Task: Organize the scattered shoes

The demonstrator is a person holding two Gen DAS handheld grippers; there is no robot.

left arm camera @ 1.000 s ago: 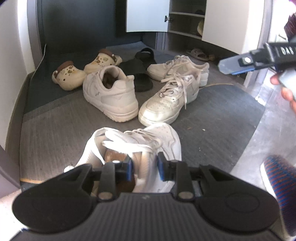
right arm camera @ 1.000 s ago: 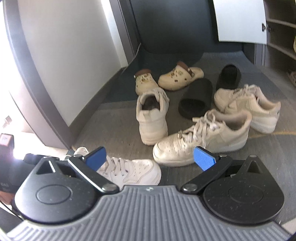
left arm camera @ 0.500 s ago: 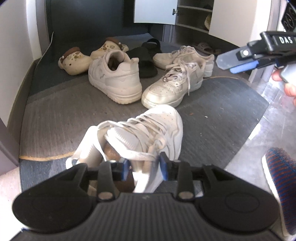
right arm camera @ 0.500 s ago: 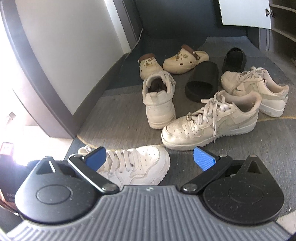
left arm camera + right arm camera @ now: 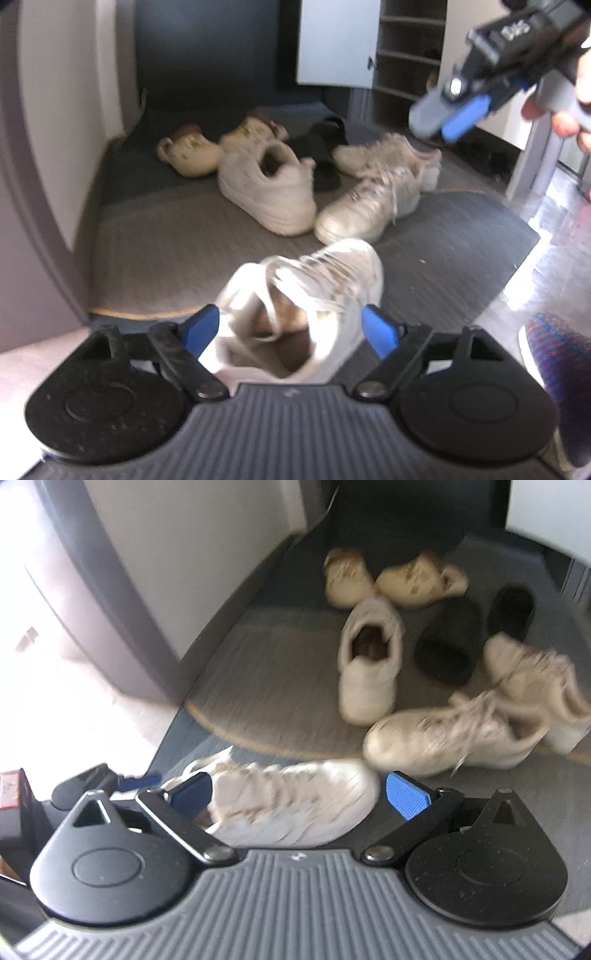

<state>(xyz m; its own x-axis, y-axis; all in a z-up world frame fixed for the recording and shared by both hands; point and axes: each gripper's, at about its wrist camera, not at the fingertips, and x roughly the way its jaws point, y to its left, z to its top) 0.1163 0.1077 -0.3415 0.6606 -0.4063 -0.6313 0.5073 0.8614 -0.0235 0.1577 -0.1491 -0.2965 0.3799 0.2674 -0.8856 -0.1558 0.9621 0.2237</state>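
Now the left gripper point(image 5: 290, 330) is letting go: its jaws are opening, and the near white sneaker point(image 5: 306, 302) sits between the blue pads point(image 5: 201, 328) without either pad pressing on it. That sneaker rests at the near edge of the mat point(image 5: 461, 236), heel toward the left camera and toe toward the pile. The right gripper point(image 5: 299, 794) hangs above the same sneaker with its jaws spread wide and nothing held; in the left view it shows at upper right, held by a hand point(image 5: 569, 110).

Beyond lie the unsorted shoes: a second white sneaker point(image 5: 267, 188) with its heel toward the near edge, two laced cream sneakers point(image 5: 369, 206), touching and one partly behind the other, a pair of tan clogs point(image 5: 192, 153), and black slides point(image 5: 325, 147). An open cupboard with shelves point(image 5: 406, 62) stands at the far right.

To release well, I judge that the pads should clear both sides of the collar before the gripper draws back, so the tongue and loose laces are not snagged and the shoe is not tipped. The natural mate appears to be the second white sneaker; gripping it at the heel collar should carry it level and let it be set parallel beside the first.
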